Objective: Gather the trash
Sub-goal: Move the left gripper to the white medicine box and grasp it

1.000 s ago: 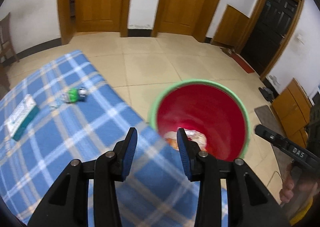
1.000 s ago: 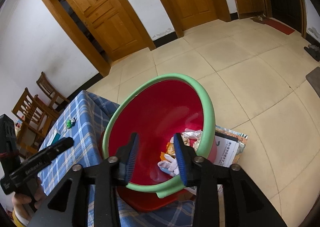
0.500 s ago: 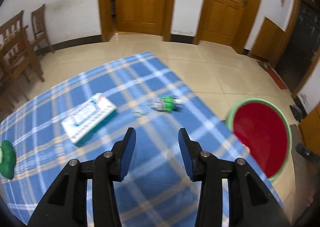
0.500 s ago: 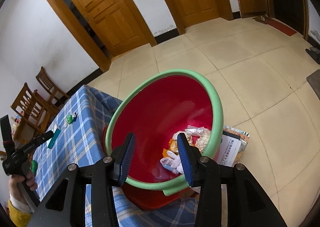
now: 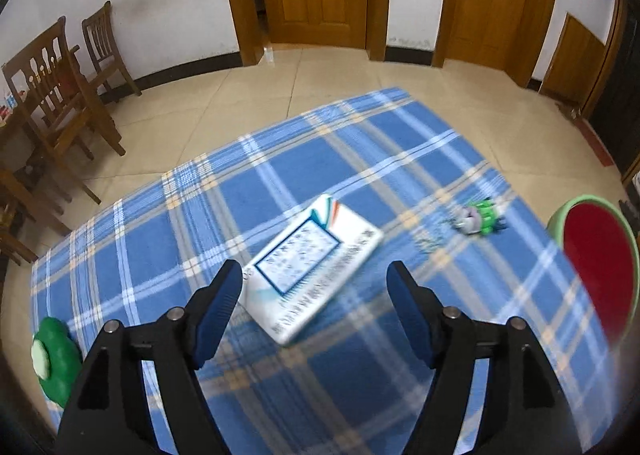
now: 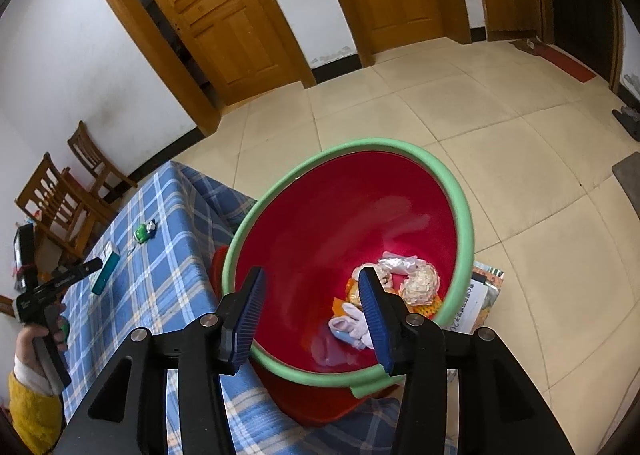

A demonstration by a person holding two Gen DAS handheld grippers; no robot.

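A flat white and teal box [image 5: 310,267] lies on the blue checked tablecloth [image 5: 280,175]. My left gripper [image 5: 314,305] is open and empty, hovering just above the box's near end. A small green crumpled wrapper [image 5: 478,217] lies to the right of the box. The red bin with a green rim [image 6: 464,211] stands beside the table and holds several pieces of trash [image 6: 400,283]. My right gripper [image 6: 312,315] is open and empty over the bin's near rim. The left gripper [image 6: 86,267], the box [image 6: 105,273] and the wrapper [image 6: 144,231] also show in the right wrist view.
A green round object [image 5: 56,359] lies at the cloth's left edge. Wooden chairs [image 5: 60,95] stand to the left. A printed paper sheet [image 6: 478,295] lies on the floor behind the bin. The bin's rim [image 5: 560,211] shows at the right.
My left gripper has swung left from the bin to above the white and teal box, and its jaws have opened wider. The right gripper has barely moved over the bin.
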